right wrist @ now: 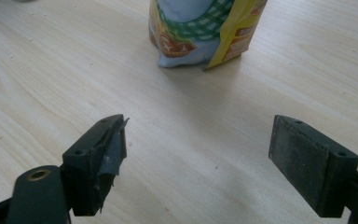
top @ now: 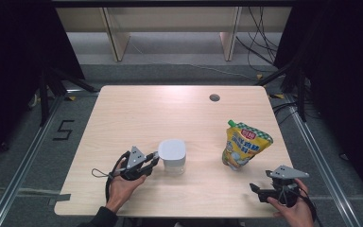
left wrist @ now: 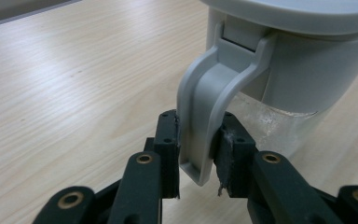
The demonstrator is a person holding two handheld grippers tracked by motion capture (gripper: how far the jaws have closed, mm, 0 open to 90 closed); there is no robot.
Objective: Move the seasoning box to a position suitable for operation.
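Note:
A jug (top: 172, 157) with a grey lid and a clear body (left wrist: 270, 126) stands at the front middle-left of the wooden table (top: 160, 109). Its grey handle (left wrist: 205, 107) hangs down between the two pads of my left gripper (left wrist: 198, 140), which press on it from both sides. From above, that left gripper (top: 154, 159) reaches the jug from its left. A yellow spouted pouch (top: 244, 144) with a green cap stands upright at the right. My right gripper (top: 256, 189) rests near the front right edge, open and with nothing in it, with the pouch (right wrist: 200, 32) ahead of its right gripper (right wrist: 198, 154) jaws.
A round cable hole (top: 214, 98) lies in the table top near the far edge. Bare wood stretches between the jug and the pouch. Beyond the table stand wooden shelf legs (top: 116, 38) and loose cables (top: 260, 42) on the floor.

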